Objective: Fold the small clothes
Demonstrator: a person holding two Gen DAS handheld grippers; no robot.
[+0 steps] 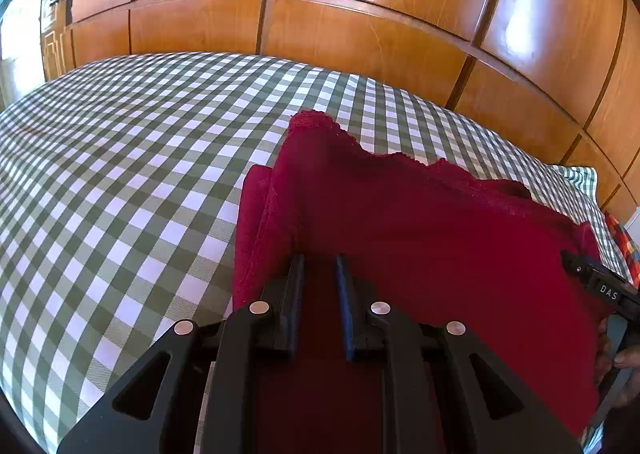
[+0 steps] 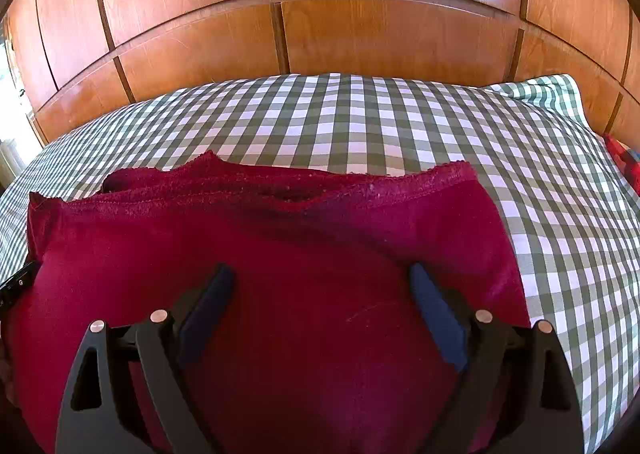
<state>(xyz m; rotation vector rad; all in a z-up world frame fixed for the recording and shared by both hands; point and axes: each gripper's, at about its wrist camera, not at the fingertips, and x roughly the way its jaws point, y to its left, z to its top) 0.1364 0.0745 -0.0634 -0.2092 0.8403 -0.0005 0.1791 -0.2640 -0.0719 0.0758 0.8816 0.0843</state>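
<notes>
Crimson lace-edged knit garment lies on green-and-white checked bedsheet, right under both tools. Left gripper: narrow gap over cloth, can't tell if pinching. Right gripper: spread wide above it.

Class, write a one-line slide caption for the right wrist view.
Open right gripper poised over a red garment on a checked bedsheet.

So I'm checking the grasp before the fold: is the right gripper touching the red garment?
Cannot tell. In the right wrist view the right gripper has its jaws wide open over the red garment, but neither contact nor gap shows plainly.
</notes>
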